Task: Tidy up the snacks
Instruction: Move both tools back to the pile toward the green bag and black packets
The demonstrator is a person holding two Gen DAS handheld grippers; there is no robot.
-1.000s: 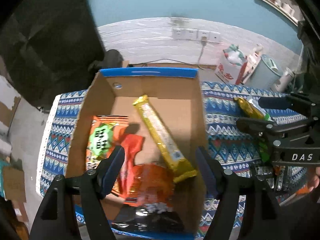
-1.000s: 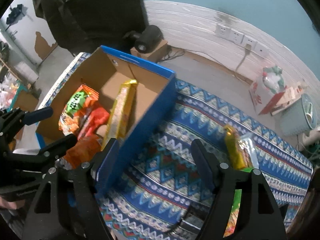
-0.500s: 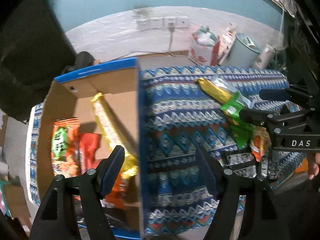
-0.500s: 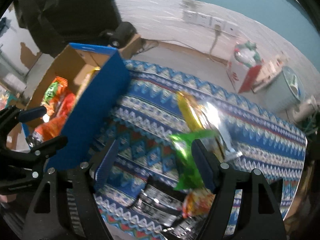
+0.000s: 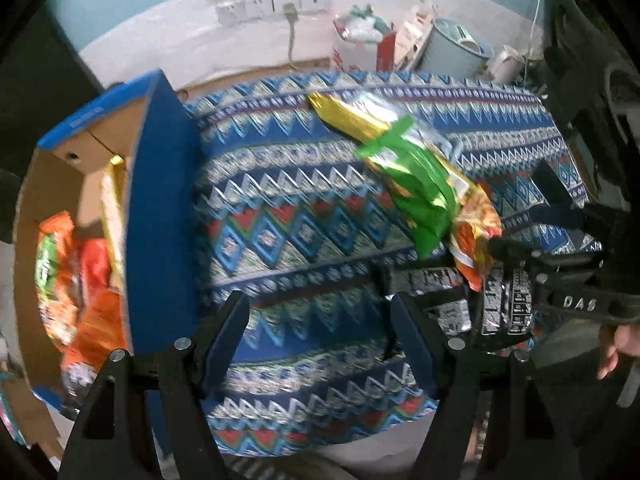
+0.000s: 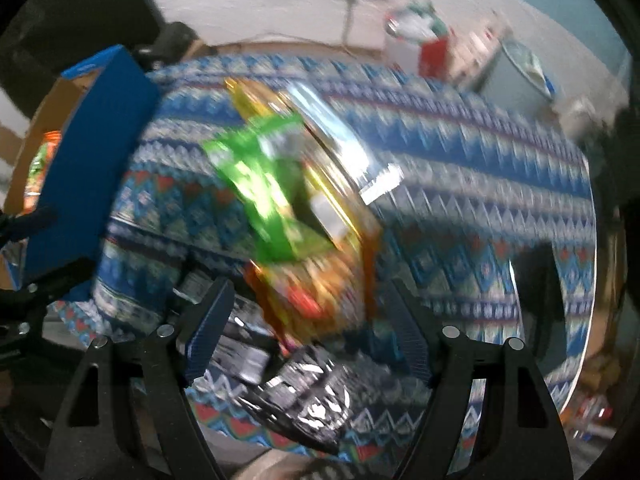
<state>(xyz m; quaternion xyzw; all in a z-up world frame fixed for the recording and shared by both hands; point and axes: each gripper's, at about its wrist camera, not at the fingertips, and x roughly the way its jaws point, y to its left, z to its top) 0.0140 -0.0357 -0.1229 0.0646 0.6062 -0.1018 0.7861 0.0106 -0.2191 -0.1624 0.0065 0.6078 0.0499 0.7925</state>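
Note:
A blue cardboard box [image 5: 160, 216] stands at the left of the patterned tablecloth [image 5: 288, 216] and holds orange and red snack bags [image 5: 72, 280] and a long gold pack [image 5: 114, 200]. A pile of snacks lies to the right: a green bag [image 5: 416, 184], a gold pack [image 5: 352, 120], an orange bag [image 5: 474, 236] and silver-black packs [image 5: 508, 304]. My left gripper [image 5: 320, 336] is open and empty over the cloth beside the box. My right gripper [image 6: 308, 332] is open and empty, over the orange bag [image 6: 316, 292] and the silver pack [image 6: 304, 396]. The right wrist view is blurred.
Behind the table are a white wall with sockets [image 5: 272, 4], a red-and-white bag [image 5: 360, 48] and a pale blue bin [image 5: 456, 48]. The table's near edge [image 5: 320, 436] runs just ahead of my left gripper. The box shows at the left of the right wrist view [image 6: 88, 168].
Both grippers have swung right, away from above the box and toward the snack pile. The box has slid to the left of both views. Both stay open and empty.

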